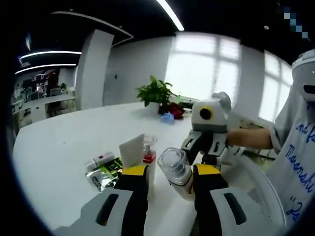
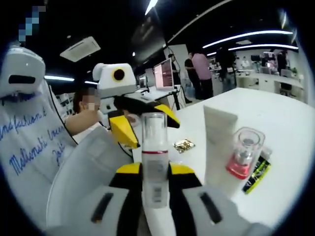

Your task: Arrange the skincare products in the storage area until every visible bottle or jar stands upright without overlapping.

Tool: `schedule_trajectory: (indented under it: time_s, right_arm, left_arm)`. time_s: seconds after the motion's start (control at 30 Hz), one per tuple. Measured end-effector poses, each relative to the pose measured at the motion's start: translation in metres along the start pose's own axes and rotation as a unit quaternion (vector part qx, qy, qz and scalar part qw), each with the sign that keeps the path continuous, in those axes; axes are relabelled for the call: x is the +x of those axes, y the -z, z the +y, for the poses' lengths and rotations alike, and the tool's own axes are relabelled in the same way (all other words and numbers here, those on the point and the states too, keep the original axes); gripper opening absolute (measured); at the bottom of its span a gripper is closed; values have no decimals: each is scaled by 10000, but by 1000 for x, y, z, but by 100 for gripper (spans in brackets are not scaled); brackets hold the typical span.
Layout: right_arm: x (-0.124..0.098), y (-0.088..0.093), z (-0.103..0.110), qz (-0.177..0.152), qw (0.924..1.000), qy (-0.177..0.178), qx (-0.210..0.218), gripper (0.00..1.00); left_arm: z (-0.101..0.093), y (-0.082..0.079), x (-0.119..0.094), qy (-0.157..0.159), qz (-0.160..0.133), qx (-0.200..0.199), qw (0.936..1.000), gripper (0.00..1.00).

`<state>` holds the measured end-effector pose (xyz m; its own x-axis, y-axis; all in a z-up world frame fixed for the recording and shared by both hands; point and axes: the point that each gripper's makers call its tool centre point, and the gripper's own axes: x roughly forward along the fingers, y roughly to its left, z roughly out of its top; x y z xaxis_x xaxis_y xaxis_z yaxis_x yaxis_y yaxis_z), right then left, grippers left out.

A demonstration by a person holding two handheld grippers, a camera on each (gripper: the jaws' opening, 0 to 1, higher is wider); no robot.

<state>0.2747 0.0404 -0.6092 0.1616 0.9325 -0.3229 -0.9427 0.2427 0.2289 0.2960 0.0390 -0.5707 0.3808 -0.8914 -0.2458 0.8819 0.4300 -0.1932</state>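
Left gripper view: at bottom centre, the left gripper (image 1: 170,178) has its yellow-tipped jaws pinching a clear-capped bottle (image 1: 177,170), which leans toward the upper left of the frame. Just behind the left jaw, a white tube (image 1: 132,151) stands upright on the white table (image 1: 64,147), with a pink pump bottle (image 1: 149,150) touching or just beside its right side. Left of the tube lie a green-and-silver sachet (image 1: 104,176) and a small white tube with a red label (image 1: 100,160), both flat. Further up, right of centre, the right gripper (image 1: 204,146) is visible. A potted plant (image 1: 156,93) stands at the far table edge.

Right gripper view: at bottom centre, the right gripper (image 2: 155,172) has its jaws pressed against a tall white spray bottle (image 2: 154,160) held upright. At right, the white tube (image 2: 219,142) and pink pump bottle (image 2: 243,155) stand close together; a dark sachet (image 2: 257,175) lies beside them. A gold sachet (image 2: 183,145) lies further back. The left gripper (image 2: 135,123) is at centre left.
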Motion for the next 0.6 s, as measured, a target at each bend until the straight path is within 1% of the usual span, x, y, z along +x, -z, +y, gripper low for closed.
schedule_trajectory:
  time_s: [0.13, 0.23, 0.33, 0.43, 0.5, 0.6]
  right_arm:
    - [2, 2, 1, 9, 10000, -64, 26, 19]
    - [3, 4, 1, 10, 9999, -128, 60, 19]
    - [4, 6, 2, -24, 9996, -234, 163, 19]
    - [6, 10, 5, 15, 9993, -279, 231, 19]
    - [8, 15, 5, 116, 9994, -238, 201, 20]
    - [10, 26, 1, 401, 9992, -62, 9, 20]
  left_arm:
    - [-4, 0, 4, 176, 13, -30, 9998, 25]
    - [-5, 0, 7, 261, 53, 40, 9996, 24]
    - [-5, 1, 8, 387, 121, 133, 9991, 24]
    - [-6, 3, 11, 552, 248, 233, 9979, 23]
    - [-7, 7, 15, 596, 342, 290, 9972, 22]
    - [-9, 13, 19, 596, 516, 382, 9962, 21]
